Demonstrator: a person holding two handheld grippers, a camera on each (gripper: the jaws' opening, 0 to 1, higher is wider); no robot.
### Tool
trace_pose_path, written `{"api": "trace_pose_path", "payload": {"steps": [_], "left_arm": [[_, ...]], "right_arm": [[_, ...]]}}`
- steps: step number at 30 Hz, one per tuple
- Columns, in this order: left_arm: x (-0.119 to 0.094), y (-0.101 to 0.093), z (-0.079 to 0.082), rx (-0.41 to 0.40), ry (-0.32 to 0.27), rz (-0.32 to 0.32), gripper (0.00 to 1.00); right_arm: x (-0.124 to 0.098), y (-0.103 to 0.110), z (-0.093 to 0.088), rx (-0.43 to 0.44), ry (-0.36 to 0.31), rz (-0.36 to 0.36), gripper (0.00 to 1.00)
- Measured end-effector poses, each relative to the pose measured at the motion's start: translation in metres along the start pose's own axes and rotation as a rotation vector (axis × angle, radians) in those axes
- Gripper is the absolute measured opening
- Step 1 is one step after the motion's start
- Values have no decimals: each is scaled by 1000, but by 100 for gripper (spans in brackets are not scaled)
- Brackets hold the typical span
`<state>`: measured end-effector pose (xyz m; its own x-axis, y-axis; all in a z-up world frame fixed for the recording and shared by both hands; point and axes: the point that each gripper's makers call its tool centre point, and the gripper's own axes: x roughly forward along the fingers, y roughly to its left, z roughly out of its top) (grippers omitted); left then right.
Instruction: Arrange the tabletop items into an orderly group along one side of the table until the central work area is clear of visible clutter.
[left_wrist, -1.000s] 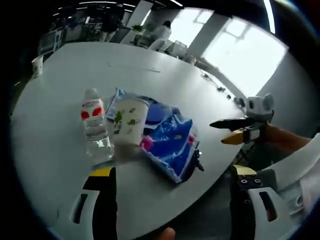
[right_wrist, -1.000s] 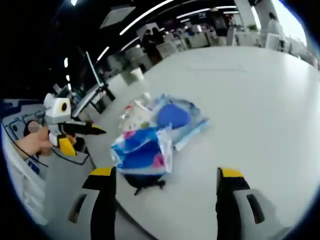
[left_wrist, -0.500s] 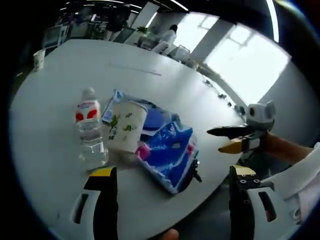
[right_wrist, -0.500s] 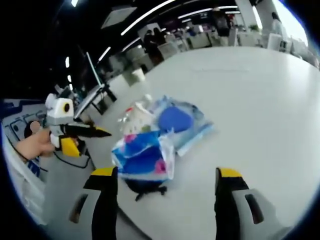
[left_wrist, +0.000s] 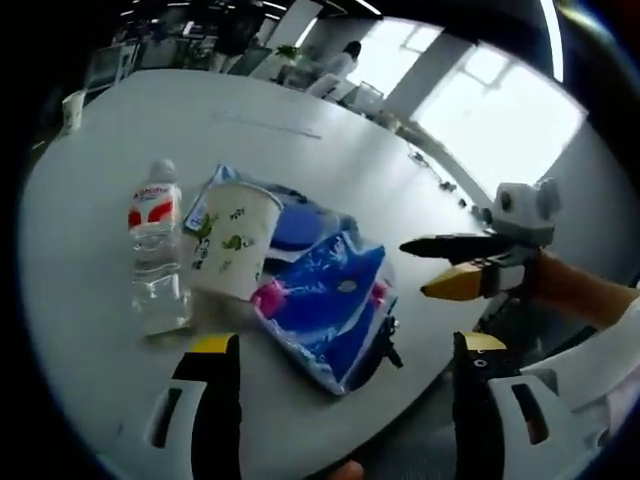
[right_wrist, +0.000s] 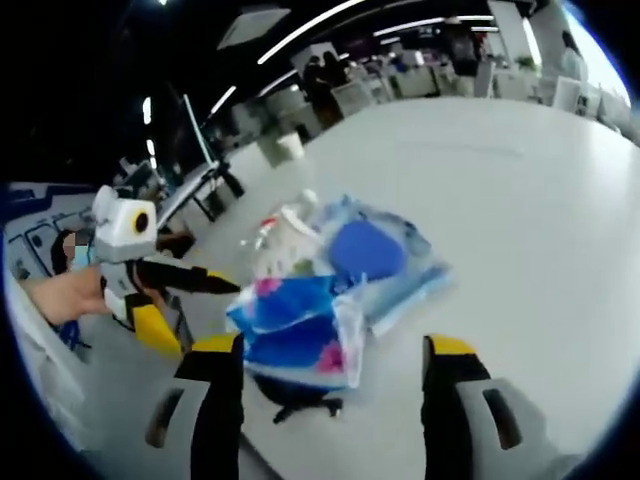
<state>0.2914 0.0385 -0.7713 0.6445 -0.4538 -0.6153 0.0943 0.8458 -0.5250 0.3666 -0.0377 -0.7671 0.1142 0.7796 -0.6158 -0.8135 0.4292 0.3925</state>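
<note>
Obstacles: water bottle (left_wrist: 155, 255), paper cup (left_wrist: 232, 240), blue packets (left_wrist: 325, 305) (right_wrist: 300, 325), clustered touching near the table (left_wrist: 110, 140) edge. Free room: bare tabletop beyond and around the cluster.

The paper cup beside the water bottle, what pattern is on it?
White paper cup with green leafy sprigs, clearest in the left gripper view.

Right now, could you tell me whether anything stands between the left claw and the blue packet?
Nothing visible does. The left claw is open, with bare table between it and the blue packet; the paper cup and water bottle stand off to its side.
</note>
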Motion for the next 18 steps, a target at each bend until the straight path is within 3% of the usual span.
{"api": "trace_pose_path", "payload": {"steps": [5,12,18], "left_arm": [[5,1,-7,-7,17,7,82],[10,3,-10,-34,18,13,71],[15,2,-18,-70,40,2,67]], "right_arm": [[7,3,0,-10,9,28,58],[15,5,-6,-45,34,36,52],[19,5,-12,-47,55,45,37]]}}
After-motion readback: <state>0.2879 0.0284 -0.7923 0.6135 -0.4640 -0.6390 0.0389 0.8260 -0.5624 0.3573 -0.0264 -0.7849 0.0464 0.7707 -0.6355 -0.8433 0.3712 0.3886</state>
